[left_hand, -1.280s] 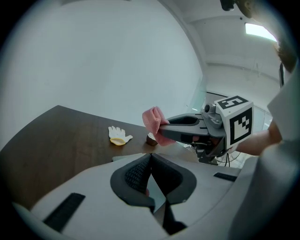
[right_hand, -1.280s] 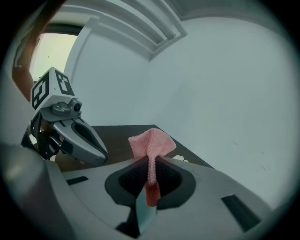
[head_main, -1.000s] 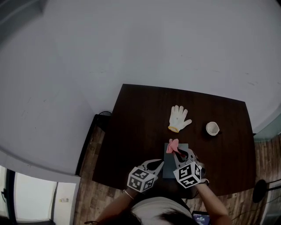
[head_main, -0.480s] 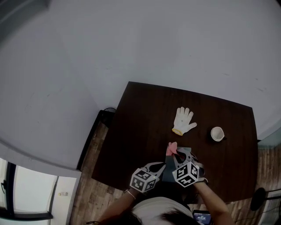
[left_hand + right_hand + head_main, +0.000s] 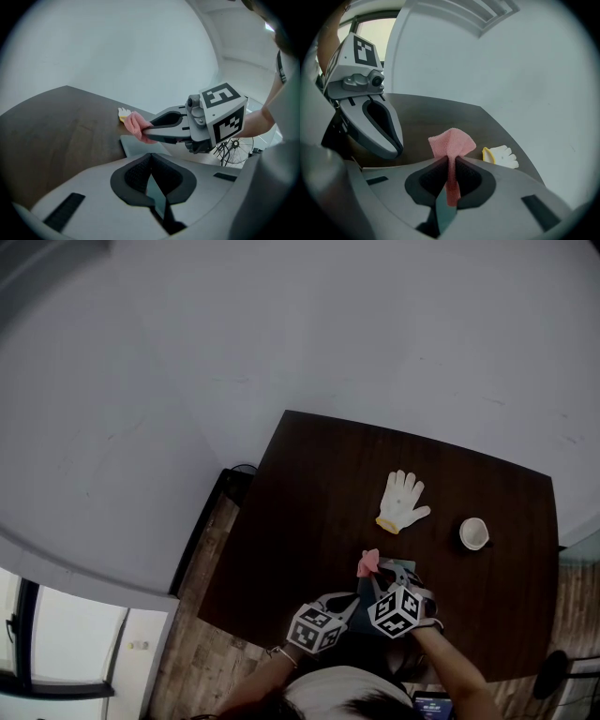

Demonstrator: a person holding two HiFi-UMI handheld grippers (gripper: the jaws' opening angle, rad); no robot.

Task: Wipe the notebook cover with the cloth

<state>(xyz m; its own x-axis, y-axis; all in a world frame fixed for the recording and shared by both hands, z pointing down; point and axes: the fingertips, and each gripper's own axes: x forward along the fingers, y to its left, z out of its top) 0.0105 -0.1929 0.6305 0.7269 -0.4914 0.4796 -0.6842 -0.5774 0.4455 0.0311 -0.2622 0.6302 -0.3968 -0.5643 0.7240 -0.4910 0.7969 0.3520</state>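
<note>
The right claw (image 5: pixel 451 161) is clamped on a pink cloth (image 5: pixel 451 143). It pinches a narrow fold, so most of the fabric fans out past the tips as a soft pad, which suits dragging the cloth over a flat surface without the hard jaws scraping it. The left claw (image 5: pixel 150 158) has its jaws drawn together with the tips meeting. A thin grey strip the colour of the notebook shows in the slit behind them, but it is not clear whether this is pinched or only seen through the gap. The jaws lie level with the counter (image 5: pixel 309 493), so this claw probably rests at the near edge to stop the book sliding under the wiping stroke. The grey notebook (image 5: pixel 140 146) lies flat just beyond the left claw, close to the counter's near edge and within easy reach of both tools. From the left gripper view, the cloth meets the notebook at its far end, though whether it presses on the cover or hangs just above cannot be settled. That position suggests a stroke at one end of its travel, with most of the cover lying toward the person. Well beyond the notebook lie a white glove (image 5: pixel 501 156) and, further to the right, a small cup (image 5: pixel 474 533), both clear of the wiping path.
</note>
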